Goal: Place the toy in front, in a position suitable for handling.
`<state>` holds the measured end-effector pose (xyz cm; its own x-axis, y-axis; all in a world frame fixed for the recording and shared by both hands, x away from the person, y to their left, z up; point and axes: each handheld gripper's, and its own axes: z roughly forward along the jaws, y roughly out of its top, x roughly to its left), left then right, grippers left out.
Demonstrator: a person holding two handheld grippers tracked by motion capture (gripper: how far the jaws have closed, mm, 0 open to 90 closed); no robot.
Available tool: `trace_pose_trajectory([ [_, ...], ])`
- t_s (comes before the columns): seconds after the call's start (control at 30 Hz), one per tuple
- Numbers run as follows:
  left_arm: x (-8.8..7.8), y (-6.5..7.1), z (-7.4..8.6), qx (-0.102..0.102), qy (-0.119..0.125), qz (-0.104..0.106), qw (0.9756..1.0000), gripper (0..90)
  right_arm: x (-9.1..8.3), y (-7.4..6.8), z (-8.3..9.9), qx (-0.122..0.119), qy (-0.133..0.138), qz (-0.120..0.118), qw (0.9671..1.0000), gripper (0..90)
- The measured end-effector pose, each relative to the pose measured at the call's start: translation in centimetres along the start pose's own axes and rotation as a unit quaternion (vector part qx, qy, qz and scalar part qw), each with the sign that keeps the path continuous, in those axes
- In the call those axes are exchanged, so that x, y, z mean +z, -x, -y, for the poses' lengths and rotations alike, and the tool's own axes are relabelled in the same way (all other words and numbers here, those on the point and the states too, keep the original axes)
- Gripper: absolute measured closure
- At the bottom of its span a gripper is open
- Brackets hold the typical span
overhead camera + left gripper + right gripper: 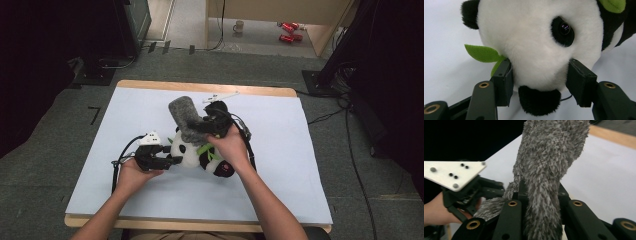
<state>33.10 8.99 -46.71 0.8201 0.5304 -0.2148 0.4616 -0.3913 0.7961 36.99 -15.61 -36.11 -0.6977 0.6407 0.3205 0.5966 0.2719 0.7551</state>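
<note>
Left tongs (540, 80): jaws part-open, pads pressed on either cheek of a plush panda's (536, 45) white head, muzzle w/ black nose between them; in the high view these tongs (172, 160) lie low at the panda's (192, 152) left end, held by the left hand (131, 175). Right tongs (541, 202): jaws narrow, clamped on a grey fuzzy cloth (549, 162), which stands up from between them and folds over at the top. High view: right tongs (202, 127) sit above the panda, held from behind by the right hand (231, 146); grey cloth (186, 116) rises up-left of them, clear of the surface. Panda lies on its side near centre of the white-covered surface (280, 170), head toward the left tongs, body under the right hand. Green felt leaf (482, 53) projects beside the head, touching the left-hand jaw; 2nd leaf (614, 4) at the top edge, on the black body. Right gripper view also shows the other gripper's grey plate (454, 173). Beyond the surface: carpet floor (45, 170), a mug (239, 26) & red cans (289, 31) far back.
</note>
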Motion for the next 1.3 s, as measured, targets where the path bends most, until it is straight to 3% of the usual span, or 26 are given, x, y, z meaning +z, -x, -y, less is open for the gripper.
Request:
trace_pose_trajectory([
  [0.13,-0.1,0.1,0.1,0.002,-0.002,-0.002,1.0000,43.5,2.0,-0.7,0.3,0.001,-0.025,-0.018,0.9995,74.8],
  [0.17,0.0,0.1,0.2,0.003,-0.005,-0.004,1.0000,43.5,3.4,-0.9,1.1,-0.022,-0.061,-0.002,0.9979,74.2],
  [0.27,0.0,0.0,0.2,-0.004,0.000,0.000,1.0000,44.0,3.3,-0.1,1.8,-0.018,-0.051,-0.006,0.9985,74.3],
  [0.37,0.1,-0.2,0.1,-0.014,0.000,0.002,0.9999,44.8,2.3,0.9,1.4,-0.027,-0.056,0.041,0.9972,75.0],
  [0.5,0.0,-0.2,-0.1,-0.019,-0.011,0.000,0.9998,45.1,1.3,2.4,1.6,-0.022,-0.071,0.067,0.9950,75.8],
  [0.57,-0.1,-0.2,-0.2,-0.021,-0.010,0.004,0.9997,45.7,0.6,3.1,1.7,-0.030,-0.092,0.107,0.9896,76.0],
  [0.67,0.0,-0.2,-0.4,-0.025,-0.013,0.005,0.9996,46.8,-0.7,4.5,2.1,0.005,-0.077,0.087,0.9932,75.7],
  [0.83,0.0,-0.4,-0.5,-0.026,-0.020,0.011,0.9994,47.1,-2.7,5.1,2.3,0.009,-0.060,0.093,0.9938,76.2],
  [0.9,0.1,-0.7,-0.6,-0.031,-0.025,0.014,0.9991,47.1,-3.7,5.5,2.3,0.013,-0.059,0.107,0.9925,77.2],
  [0.93,0.1,-0.8,-0.6,-0.032,-0.024,0.018,0.9990,47.1,-4.2,5.7,2.4,0.012,-0.065,0.131,0.9892,77.3],
  [0.97,0.1,-0.8,-0.6,-0.032,-0.024,0.018,0.9990,47.1,-4.2,5.7,2.4,0.012,-0.065,0.131,0.9892,77.3],
  [1.0,0.1,-0.9,-0.7,-0.029,-0.023,0.022,0.9991,47.1,-5.3,6.9,3.1,0.036,-0.064,0.137,0.9879,77.2],
  [1.1,0.2,-1.0,-0.9,-0.024,-0.020,0.028,0.9991,46.9,-6.0,7.7,3.7,0.052,-0.055,0.142,0.9870,77.0],
  [1.23,0.3,-1.0,-0.9,-0.023,-0.024,0.029,0.9990,46.9,-6.8,7.5,3.7,0.051,-0.039,0.156,0.9856,76.6],
  [1.3,0.4,-0.9,-0.9,-0.019,-0.027,0.027,0.9991,46.9,-7.4,7.1,3.4,0.054,-0.031,0.152,0.9864,76.7],
])
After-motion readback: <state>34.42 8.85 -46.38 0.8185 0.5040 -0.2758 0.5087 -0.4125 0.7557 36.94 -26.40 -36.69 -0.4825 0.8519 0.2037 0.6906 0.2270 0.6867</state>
